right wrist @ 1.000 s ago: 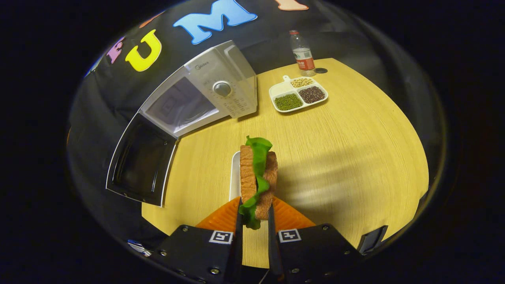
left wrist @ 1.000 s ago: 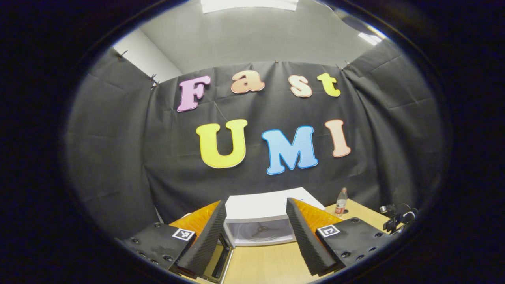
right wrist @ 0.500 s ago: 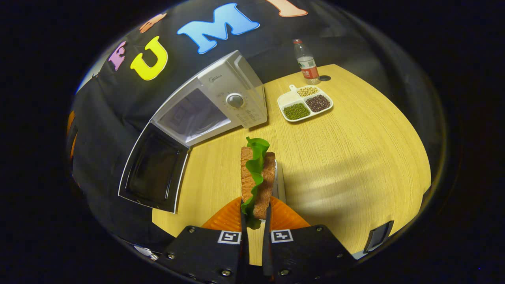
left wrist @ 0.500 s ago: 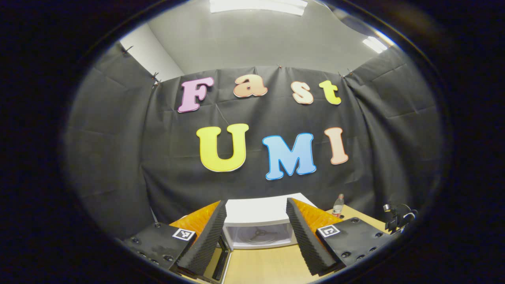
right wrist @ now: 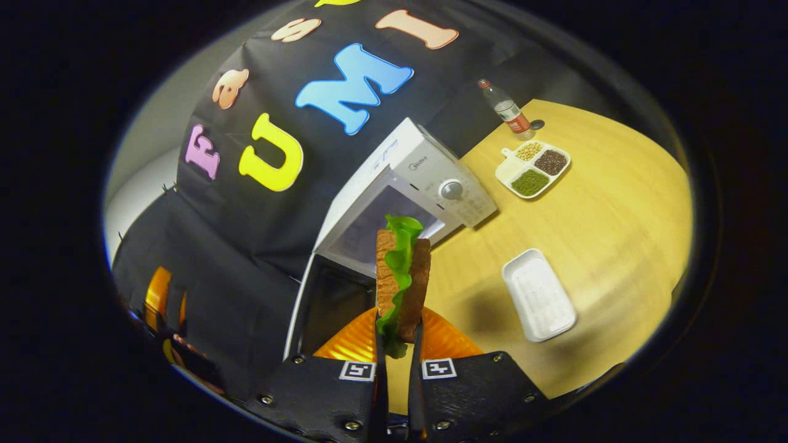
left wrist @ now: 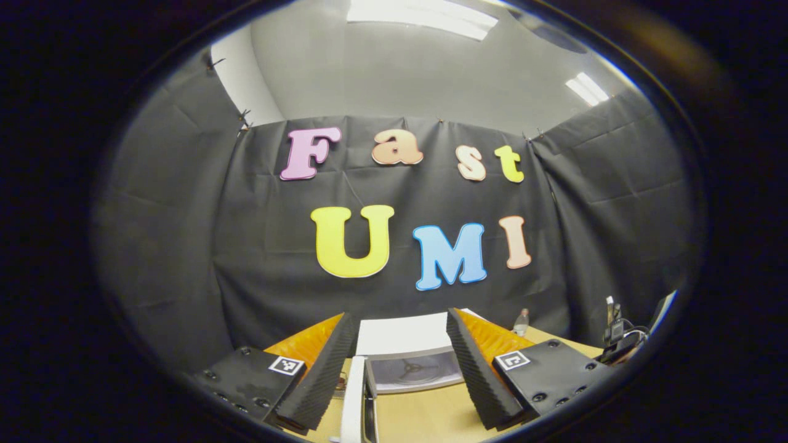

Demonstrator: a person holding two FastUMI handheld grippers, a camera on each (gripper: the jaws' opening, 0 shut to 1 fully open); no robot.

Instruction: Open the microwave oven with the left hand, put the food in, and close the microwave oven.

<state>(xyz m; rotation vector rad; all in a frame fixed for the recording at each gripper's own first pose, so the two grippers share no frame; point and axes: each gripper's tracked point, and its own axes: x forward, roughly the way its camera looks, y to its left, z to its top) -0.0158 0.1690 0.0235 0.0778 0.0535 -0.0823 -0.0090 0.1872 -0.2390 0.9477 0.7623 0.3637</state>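
My right gripper (right wrist: 397, 332) is shut on a sandwich (right wrist: 401, 280) of brown bread with green lettuce, held upright in the air in front of the microwave. The white microwave (right wrist: 425, 184) stands on the wooden table with its door (right wrist: 326, 307) swung wide open to the left; its cavity faces me. In the left gripper view my left gripper (left wrist: 397, 363) is open with nothing between its fingers, pointing at the microwave (left wrist: 406, 351), whose cavity with the turntable hub shows between the fingers. The open door's white edge (left wrist: 354, 400) shows below.
An empty white tray (right wrist: 538, 294) lies on the table (right wrist: 615, 209) right of the sandwich. A divided dish of beans (right wrist: 534, 168) and a water bottle (right wrist: 508, 111) stand beyond the microwave. The other gripper (right wrist: 163, 301) shows far left.
The right gripper has lifted the sandwich off the white tray and swung left toward the microwave's opening. The left gripper has tilted upward and drawn back a little.
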